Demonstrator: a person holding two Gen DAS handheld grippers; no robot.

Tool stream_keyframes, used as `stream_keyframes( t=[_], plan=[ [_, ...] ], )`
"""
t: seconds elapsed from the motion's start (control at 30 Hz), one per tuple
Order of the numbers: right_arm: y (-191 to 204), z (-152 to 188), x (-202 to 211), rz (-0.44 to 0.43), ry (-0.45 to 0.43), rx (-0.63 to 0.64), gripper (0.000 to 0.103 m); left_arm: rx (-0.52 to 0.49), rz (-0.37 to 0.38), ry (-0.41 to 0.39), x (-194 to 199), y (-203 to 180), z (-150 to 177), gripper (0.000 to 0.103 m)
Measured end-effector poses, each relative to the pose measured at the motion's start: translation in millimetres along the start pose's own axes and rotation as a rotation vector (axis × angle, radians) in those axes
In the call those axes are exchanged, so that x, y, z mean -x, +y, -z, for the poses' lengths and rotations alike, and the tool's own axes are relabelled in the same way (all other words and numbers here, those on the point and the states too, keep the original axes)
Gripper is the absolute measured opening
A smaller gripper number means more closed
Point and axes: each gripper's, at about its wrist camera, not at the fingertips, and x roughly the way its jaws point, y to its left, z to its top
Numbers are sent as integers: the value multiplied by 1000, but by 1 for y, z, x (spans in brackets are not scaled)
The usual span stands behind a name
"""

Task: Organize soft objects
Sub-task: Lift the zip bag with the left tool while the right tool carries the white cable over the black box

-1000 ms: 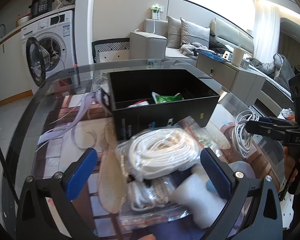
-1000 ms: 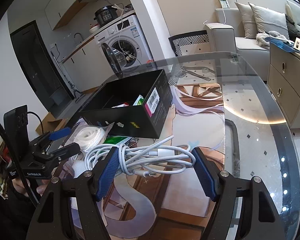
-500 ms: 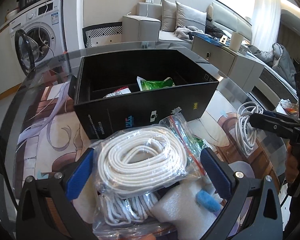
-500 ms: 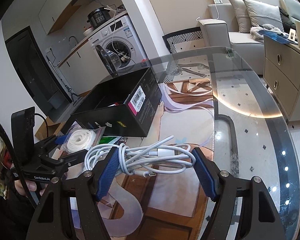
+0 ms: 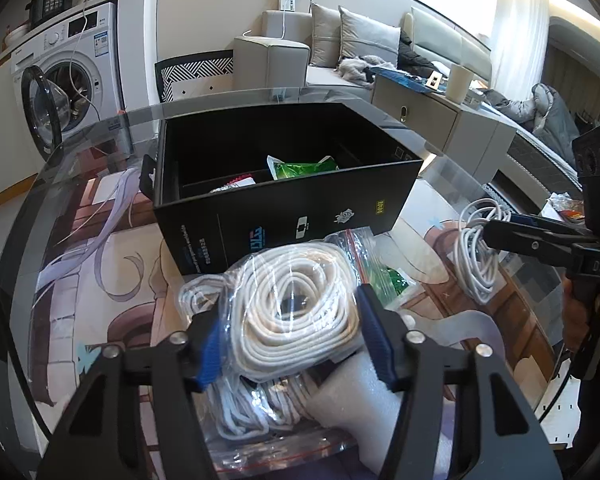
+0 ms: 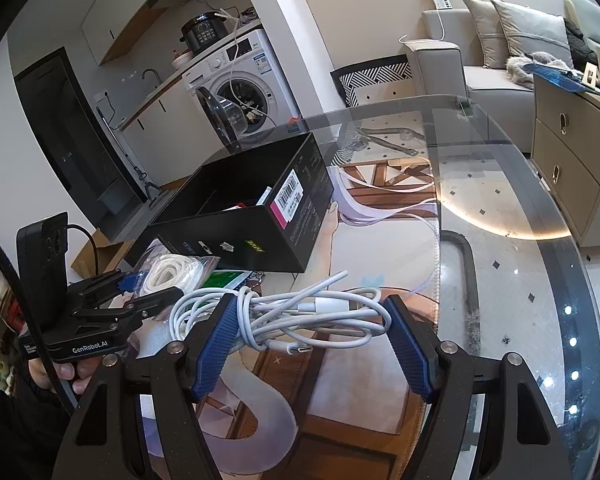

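Two packets already lie in the black box (image 5: 284, 208) at twelve o'clock on the counter (image 6: 500, 240), while the left gripper (image 5: 292, 332) is closing on the bagged rope coil (image 5: 296, 304) and the right gripper (image 6: 312, 340) straddles, open, the white cable bundle (image 6: 300, 316).

On the bench (image 5: 80, 184) the box (image 5: 284, 216) stands behind the bagged rope coil (image 5: 296, 312), which lies between the closing jaws of the left gripper (image 5: 292, 340) and on top of more bagged cord (image 5: 252, 404) and a foam roll (image 5: 352, 392). A packet (image 5: 300, 168) sits inside the box. To the right of the rope, the cable bundle (image 6: 300, 316) lies between the jaws of the right gripper (image 6: 312, 344), in front of the box's corner.
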Motion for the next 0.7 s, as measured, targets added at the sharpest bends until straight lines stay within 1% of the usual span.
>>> stream_keyframes(
  t=[0.2, 0.43, 0.7],
  plan=[
    [6, -2, 3, -4, -12, 14, 74, 11, 17, -17, 8, 3, 1, 50],
    [11, -3, 9, -7, -26, 25, 74, 25, 24, -48, 22, 7, 0, 49],
    [21, -8, 17, -3, -67, 47, 74, 46, 12, -113, 42, 16, -8, 49]
  ],
)
